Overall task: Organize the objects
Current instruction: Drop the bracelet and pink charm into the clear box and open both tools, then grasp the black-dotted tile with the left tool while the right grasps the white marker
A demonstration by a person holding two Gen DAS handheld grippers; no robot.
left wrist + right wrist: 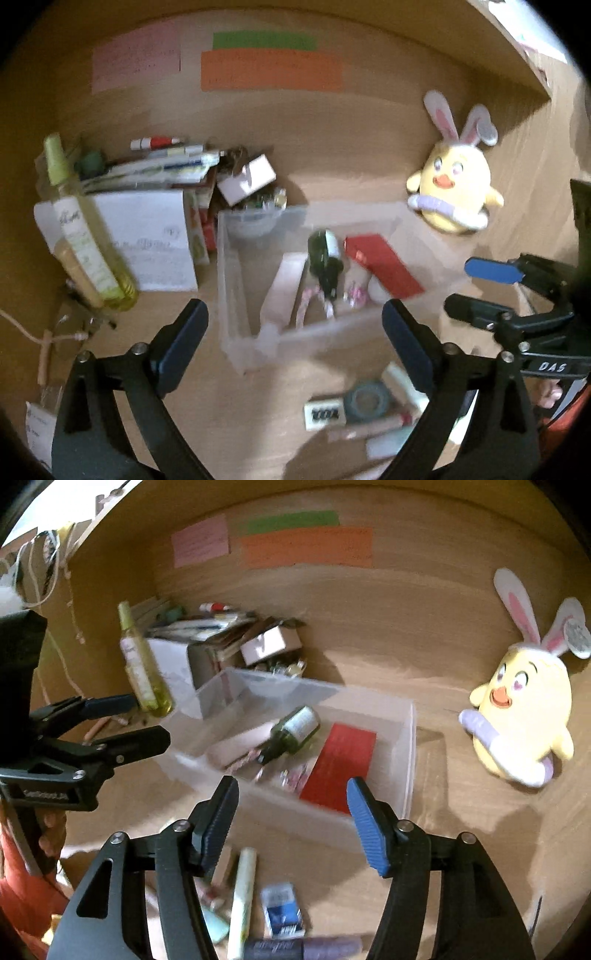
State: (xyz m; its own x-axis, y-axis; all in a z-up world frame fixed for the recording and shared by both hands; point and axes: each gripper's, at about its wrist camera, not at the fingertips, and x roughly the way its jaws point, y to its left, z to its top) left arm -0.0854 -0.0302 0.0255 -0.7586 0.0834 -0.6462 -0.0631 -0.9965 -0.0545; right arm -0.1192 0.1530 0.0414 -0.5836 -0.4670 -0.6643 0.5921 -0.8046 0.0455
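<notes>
Left wrist view: we see the left claw (pixel 295 332) spread, empty, above the clear bin (pixel 236 288) holding a dark bottle (pixel 325 254) and red card (pixel 384 264); loose items near the tape roll (pixel 367 400) are blurred. Right wrist view: right claw (pixel 291 821) spread, empty; the tabletop (pixel 369 635) clutter below is partly cut off.

— What's in the clear plastic bin (pixel 236 295) on the table (pixel 332 155)?
— A dark green bottle (pixel 325 254), with a red flat card (pixel 384 264) to its right.
— And around it?
— A yellow chick plush with rabbit ears (pixel 452 181) sits to the right, a white box (pixel 147 240) and a tall yellow-green bottle (pixel 85 236) to the left. In front lie a grey tape roll (pixel 367 400) and a cream tube (pixel 242 897).
</notes>
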